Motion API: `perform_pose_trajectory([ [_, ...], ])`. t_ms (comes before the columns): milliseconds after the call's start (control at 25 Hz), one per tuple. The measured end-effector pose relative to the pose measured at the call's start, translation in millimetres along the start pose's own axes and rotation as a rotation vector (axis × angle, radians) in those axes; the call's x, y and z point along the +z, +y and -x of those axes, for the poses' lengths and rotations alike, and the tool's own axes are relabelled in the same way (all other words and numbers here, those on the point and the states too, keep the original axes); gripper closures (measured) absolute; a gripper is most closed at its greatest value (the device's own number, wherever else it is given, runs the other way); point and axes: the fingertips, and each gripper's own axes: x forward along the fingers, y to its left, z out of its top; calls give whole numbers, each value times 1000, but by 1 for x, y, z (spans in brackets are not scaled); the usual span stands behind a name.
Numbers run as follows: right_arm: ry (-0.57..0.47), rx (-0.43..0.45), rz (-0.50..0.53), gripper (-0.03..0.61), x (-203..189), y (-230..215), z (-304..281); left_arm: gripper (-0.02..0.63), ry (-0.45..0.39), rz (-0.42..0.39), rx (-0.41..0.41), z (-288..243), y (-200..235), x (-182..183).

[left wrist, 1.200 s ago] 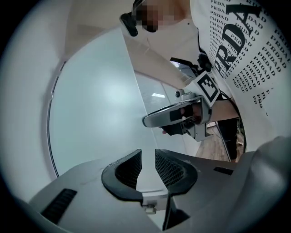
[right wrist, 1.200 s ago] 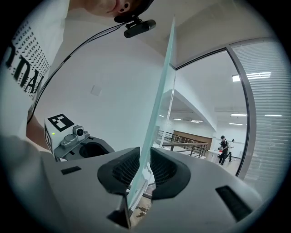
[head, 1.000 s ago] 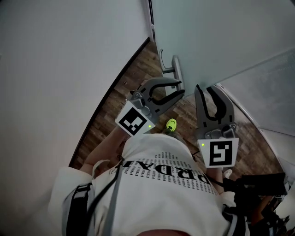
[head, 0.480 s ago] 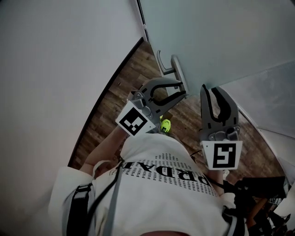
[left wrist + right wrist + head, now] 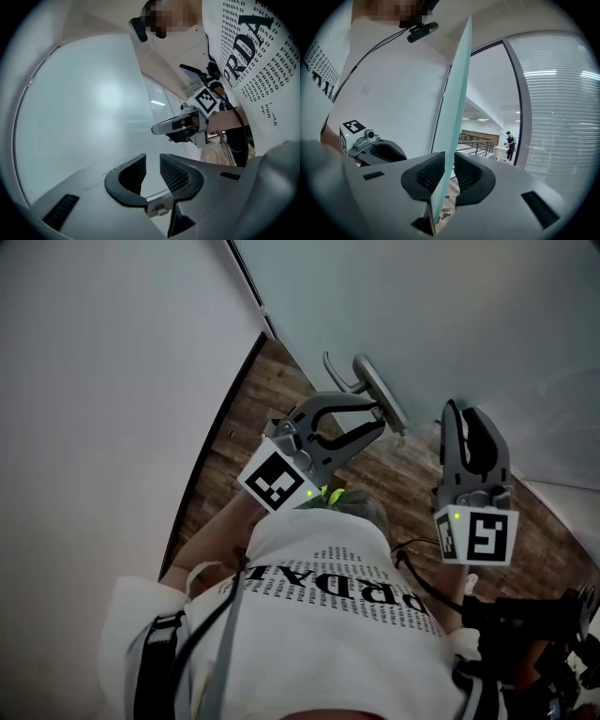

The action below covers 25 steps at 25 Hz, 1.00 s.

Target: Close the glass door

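Clamping the free edge of the pale green frosted glass door (image 5: 456, 89) between the pads of the right gripper (image 5: 449, 159), pinching the pane from both sides. Holding the left gripper (image 5: 152, 159) close by the silver lever handle (image 5: 382, 395) at the door's near face, keeping its jaws slightly apart and grasping nothing; not showing whether the tips are touching the handle. Leaving the door ajar at the far right, above the brown wooden floor (image 5: 248, 423), well apart from the grey frame post (image 5: 521, 136), exposing a lit hall through the gap. Judging by that gap, closing only partway at best: gripping the edge already, needing the swing to the frame and the shutting home.
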Motion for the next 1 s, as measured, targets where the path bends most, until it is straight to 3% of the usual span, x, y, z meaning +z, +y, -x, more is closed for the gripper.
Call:
perform_pose_trajectory([
  [280,11,-11,1,529,-7,3,-1,520,-3,-17,-52,-3,-6,-2],
  [680,-10,82,85,529,7,16,-19,520,-68,-5,54,-12,6,-4],
  [1000,-25,43,91,529,16,-2,-17,520,-90,25,34,-16,2,4],
])
